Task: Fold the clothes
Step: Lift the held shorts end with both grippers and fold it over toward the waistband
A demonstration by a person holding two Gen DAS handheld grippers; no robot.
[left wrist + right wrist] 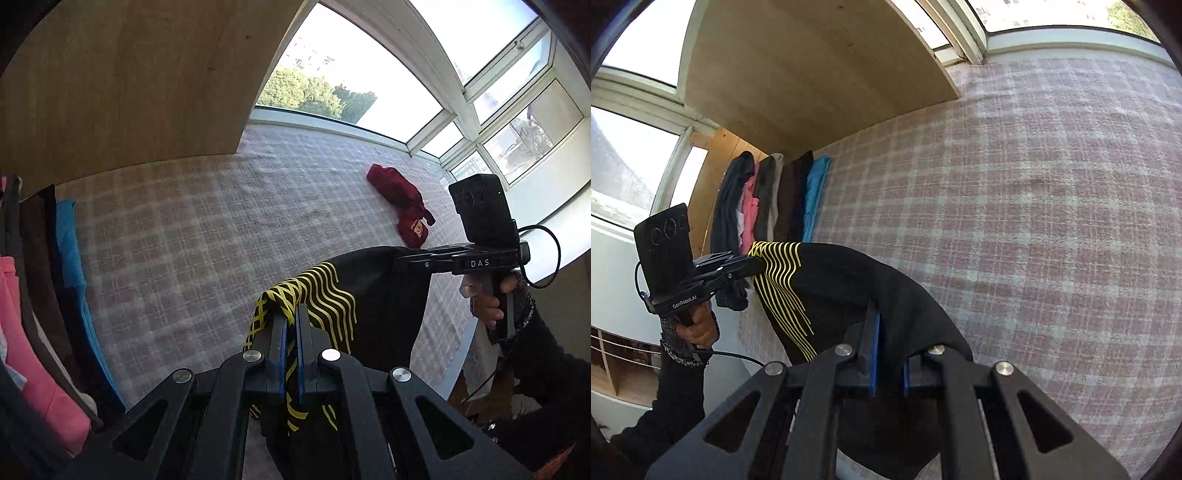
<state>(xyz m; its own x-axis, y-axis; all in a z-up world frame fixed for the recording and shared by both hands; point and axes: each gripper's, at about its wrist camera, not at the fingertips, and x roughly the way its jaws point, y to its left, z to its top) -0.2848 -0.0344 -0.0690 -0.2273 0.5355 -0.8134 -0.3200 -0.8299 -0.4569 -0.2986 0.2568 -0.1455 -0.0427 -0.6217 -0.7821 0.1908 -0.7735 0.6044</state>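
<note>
Checked bedspread (1034, 184) below both claws, each clamped on the black garment (849, 280) (thin pinches, could slip mid-fold).

Left wrist view: garment (376, 295) at lower centre, above the bedspread (207, 229); bundle (400, 205) on it at centre right; folded stack (55, 295) along left edge; window (369, 74) at top.

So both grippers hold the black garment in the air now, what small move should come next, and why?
Probably lower it onto the checked cover and spread it flat. The left gripper and the right gripper each pinch an edge of the black garment, which hangs slack between them above the bare cover, so it needs a surface before any fold.
</note>
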